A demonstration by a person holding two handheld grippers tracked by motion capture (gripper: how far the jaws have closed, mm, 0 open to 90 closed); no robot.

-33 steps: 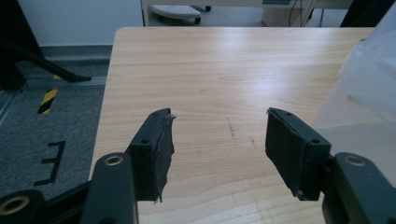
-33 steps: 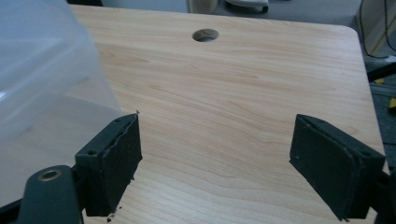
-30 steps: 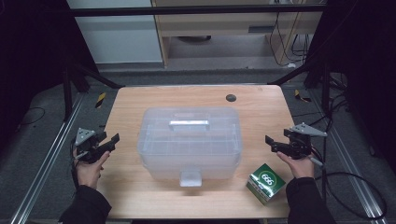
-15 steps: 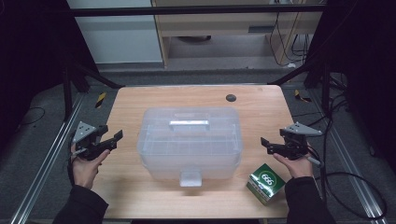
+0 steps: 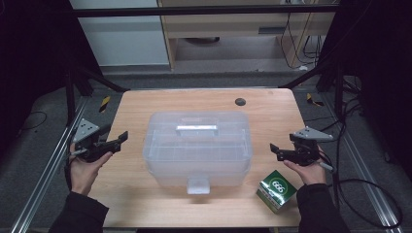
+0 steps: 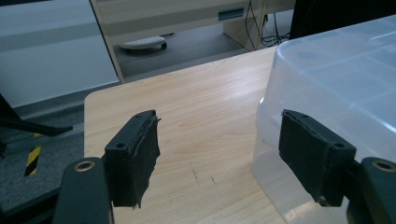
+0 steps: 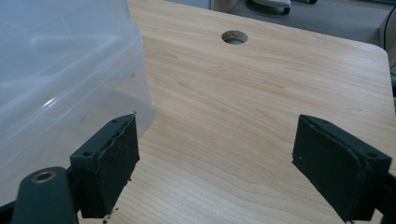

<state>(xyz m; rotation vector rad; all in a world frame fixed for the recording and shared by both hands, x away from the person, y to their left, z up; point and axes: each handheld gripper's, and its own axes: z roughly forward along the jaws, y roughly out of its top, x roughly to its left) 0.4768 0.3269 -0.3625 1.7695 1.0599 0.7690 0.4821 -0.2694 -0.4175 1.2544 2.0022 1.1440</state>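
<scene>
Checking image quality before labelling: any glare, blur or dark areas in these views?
High view: surroundings dark, table evenly lit, translucent storage box slightly soft. Left gripper view: sharp, soft sheen on box. Right gripper view: box washed-out, wood grain crisp.

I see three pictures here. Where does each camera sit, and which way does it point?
High view: sits above the person's side, looks forward and down on the table; forearms, both hands, left gripper and right gripper show, flanking the box.
Left gripper view: rides on the left gripper, looks along its open jaws at the box's side.
Right gripper view: rides on the right gripper, looks along its open jaws past the box to the table hole.
Shared: all three show the box and table.
</scene>
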